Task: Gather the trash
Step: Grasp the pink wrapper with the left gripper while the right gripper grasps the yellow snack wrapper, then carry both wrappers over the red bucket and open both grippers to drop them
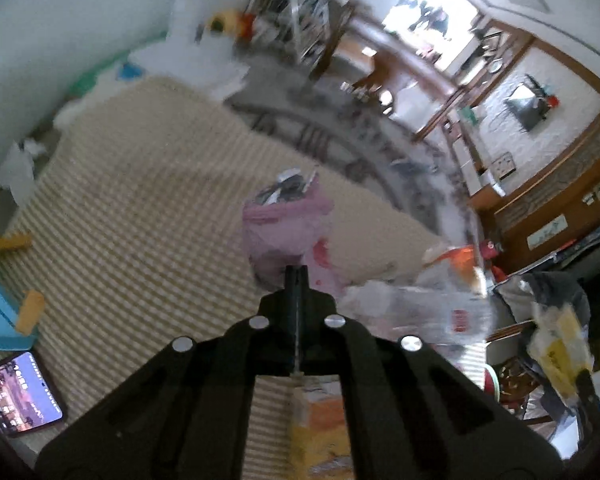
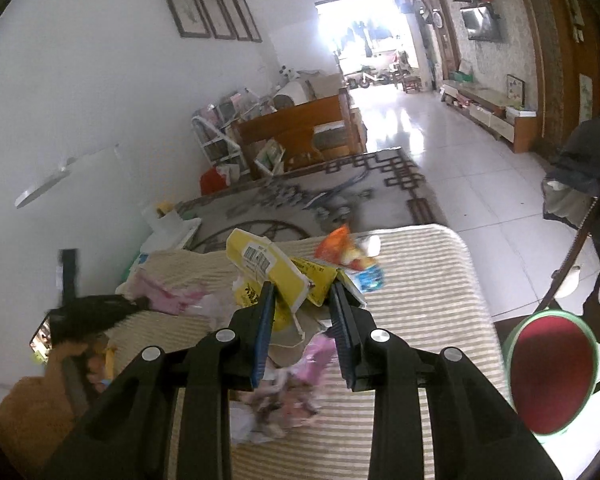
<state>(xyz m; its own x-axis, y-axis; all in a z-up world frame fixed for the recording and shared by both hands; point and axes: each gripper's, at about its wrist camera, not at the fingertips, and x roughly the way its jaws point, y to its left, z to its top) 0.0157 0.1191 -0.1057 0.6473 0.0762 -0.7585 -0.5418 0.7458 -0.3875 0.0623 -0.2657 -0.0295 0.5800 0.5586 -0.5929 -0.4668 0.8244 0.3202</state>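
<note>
Trash: yellow wrapper (image 2: pixel 278 276) pinched in right claw (image 2: pixel 302 300), dangling over table (image 2: pixel 428 280). Light, crumpled, slippery; gripping mid-fold holding best. Left claw (image 1: pixel 297 280) closed on pink bag (image 1: pixel 276 232) at twelve o'clock.

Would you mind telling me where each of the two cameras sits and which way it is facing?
Left wrist: on the left gripper, looking down over the striped table at a pink bag; its shut black fingers show.
Right wrist: on the right gripper, facing down the room over the trash; its fingers hold a yellow package.
Shared: the striped table, the pink bag, the yellow package and the patterned rug.
</note>
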